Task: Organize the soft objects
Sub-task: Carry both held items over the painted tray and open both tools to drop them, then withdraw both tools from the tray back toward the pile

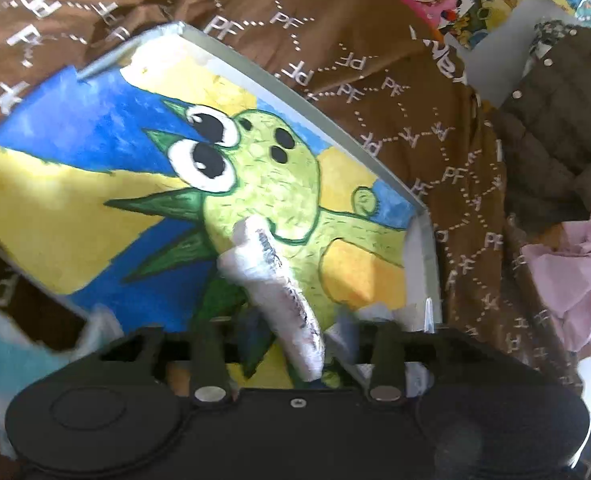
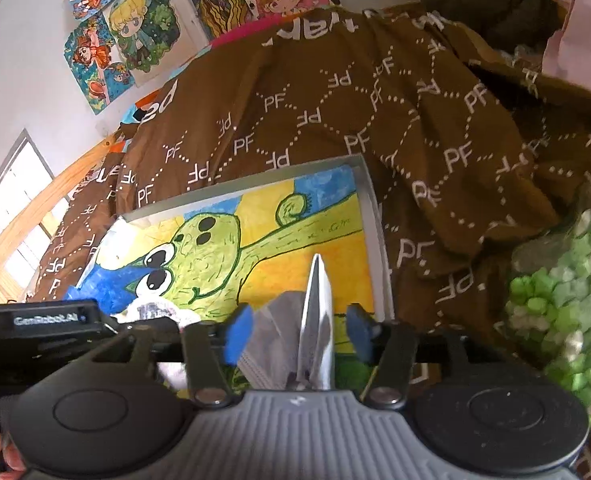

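Item: painted canvas (image 1: 95, 184), green big-eyed cartoon creature on blue and yellow ground, lying flat on a bed under a brown blanket (image 1: 335, 40) printed with white "PF" lettering.

Item: white sock (image 1: 283, 300) with grey print, a soft piece, draped across the lower part of the canvas, its near end running down between the fingers of the left gripper (image 1: 295, 344). Whether those fingers are pressed on it cannot be told; the tips are hidden.

Item: grey sock (image 2: 271, 344), lying on the canvas between the blue-padded fingers (image 2: 237, 334) of the right gripper (image 2: 295, 336), which stand apart. A shiny pointed metal blade (image 2: 317, 316) projects forward beside it.

Item: pink cloth (image 1: 575, 272), crumpled, at the blanket's edge, well apart from the canvas.

Item: bag of green and white foam bits (image 2: 563, 312), beside the blanket.

Item: cartoon posters (image 2: 131, 28) on the wall.
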Demonstrator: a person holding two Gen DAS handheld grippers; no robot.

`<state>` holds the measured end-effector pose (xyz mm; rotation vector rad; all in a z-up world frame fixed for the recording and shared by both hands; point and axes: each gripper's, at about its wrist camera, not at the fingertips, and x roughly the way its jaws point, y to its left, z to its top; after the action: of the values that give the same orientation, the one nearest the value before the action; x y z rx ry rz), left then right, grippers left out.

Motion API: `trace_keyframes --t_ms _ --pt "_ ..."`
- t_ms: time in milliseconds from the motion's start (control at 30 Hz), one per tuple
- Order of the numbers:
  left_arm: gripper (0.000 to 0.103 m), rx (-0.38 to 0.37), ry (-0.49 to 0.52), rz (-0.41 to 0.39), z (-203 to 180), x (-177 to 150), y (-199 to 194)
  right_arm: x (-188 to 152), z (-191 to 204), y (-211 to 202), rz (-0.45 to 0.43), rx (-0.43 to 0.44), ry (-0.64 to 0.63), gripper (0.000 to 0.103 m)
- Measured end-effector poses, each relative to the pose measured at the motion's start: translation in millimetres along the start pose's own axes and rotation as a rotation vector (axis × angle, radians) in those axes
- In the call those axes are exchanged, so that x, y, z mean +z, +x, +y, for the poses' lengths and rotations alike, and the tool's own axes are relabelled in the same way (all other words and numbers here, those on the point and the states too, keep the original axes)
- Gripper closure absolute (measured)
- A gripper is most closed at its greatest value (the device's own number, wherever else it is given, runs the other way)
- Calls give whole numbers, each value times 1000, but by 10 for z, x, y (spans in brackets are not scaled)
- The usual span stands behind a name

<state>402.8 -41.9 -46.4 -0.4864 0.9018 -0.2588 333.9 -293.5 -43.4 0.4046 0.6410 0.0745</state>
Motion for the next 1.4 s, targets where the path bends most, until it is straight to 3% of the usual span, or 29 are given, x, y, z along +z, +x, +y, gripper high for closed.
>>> trace_keyframes --t_ms 33,100,233,567,833,1033,1233,1400 --pt "34 15 3 -7 -10 -16 -44 12 -2 -34 -4 0 -3 35" --pt "33 28 19 -24 -30 -43 -149 30 6 -129 -18 1 -6 29" --pt "21 40 49 -91 -87 -114 -454 66 20 -396 -60 8 -16 17" --pt "8 30 147 -307 -281 -447 -1451 73 199 -1273 -206 41 -89 0" --pt "2 38 293 -449 -335 -907 -2178 -130 353 -1838 -265 75 -130 0" --pt "1 31 381 -515 -303 -1266 -2625 -443 524 -2253 -333 78 -233 0" --pt "1 9 433 -521 -241 -1579 -2871 -768 643 -2609 -391 62 -331 0" --pt "1 -11 490 -492 -166 -1860 -2882 -1013 653 -2758 -354 17 -372 0"
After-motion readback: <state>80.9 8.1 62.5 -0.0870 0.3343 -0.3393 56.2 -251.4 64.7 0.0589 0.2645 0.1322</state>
